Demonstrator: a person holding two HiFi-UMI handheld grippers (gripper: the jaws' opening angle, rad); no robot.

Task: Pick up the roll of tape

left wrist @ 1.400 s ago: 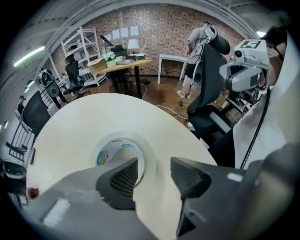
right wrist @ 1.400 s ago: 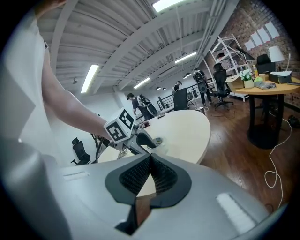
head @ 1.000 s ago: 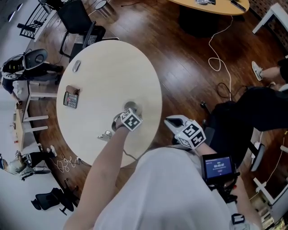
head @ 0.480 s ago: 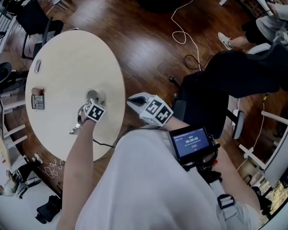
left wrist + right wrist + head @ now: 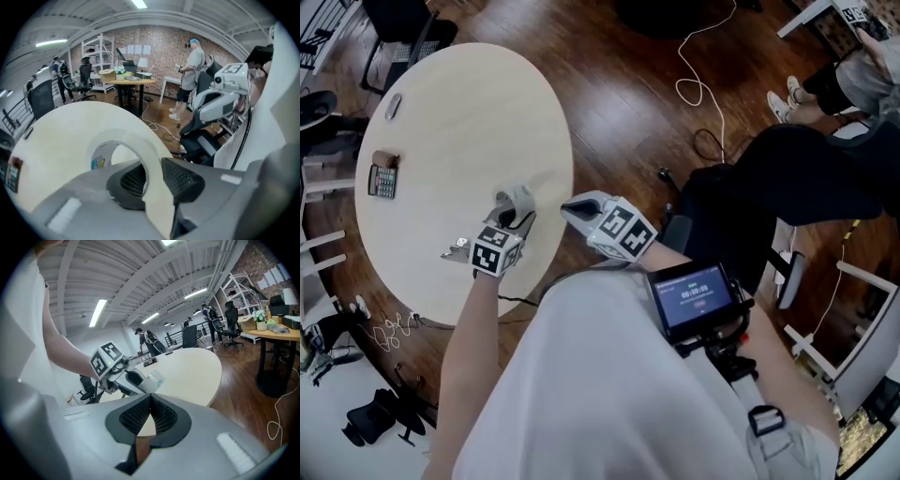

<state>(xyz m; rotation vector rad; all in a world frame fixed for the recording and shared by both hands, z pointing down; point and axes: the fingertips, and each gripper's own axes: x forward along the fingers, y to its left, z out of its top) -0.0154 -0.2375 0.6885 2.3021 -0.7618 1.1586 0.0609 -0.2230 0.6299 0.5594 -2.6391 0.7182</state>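
Observation:
The roll of tape (image 5: pixel 515 202) is a white ring with a printed core, held up tilted over the near edge of the round pale table (image 5: pixel 459 122). My left gripper (image 5: pixel 512 214) is shut on it. In the left gripper view the wall of the roll of tape (image 5: pixel 140 145) stands clamped between the two black pads of the left gripper (image 5: pixel 150 180), above the table (image 5: pixel 65 126). My right gripper (image 5: pixel 574 206) hovers just off the table's edge, to the right of the roll. Its jaws (image 5: pixel 150 399) are shut with nothing in them. From there I see the left gripper (image 5: pixel 136 380) carrying the tape (image 5: pixel 153 379).
On the table lie a calculator-like pad (image 5: pixel 382 178), a small grey object (image 5: pixel 394 105) and a metal piece (image 5: pixel 455 249) near the left gripper. A seated person (image 5: pixel 825 178), chairs and cables (image 5: pixel 698 89) are on the wooden floor to the right.
The left gripper closed on the roll where it lay flat on the table and has lifted it up, tilted. The right gripper shifted a little beside the table's edge.

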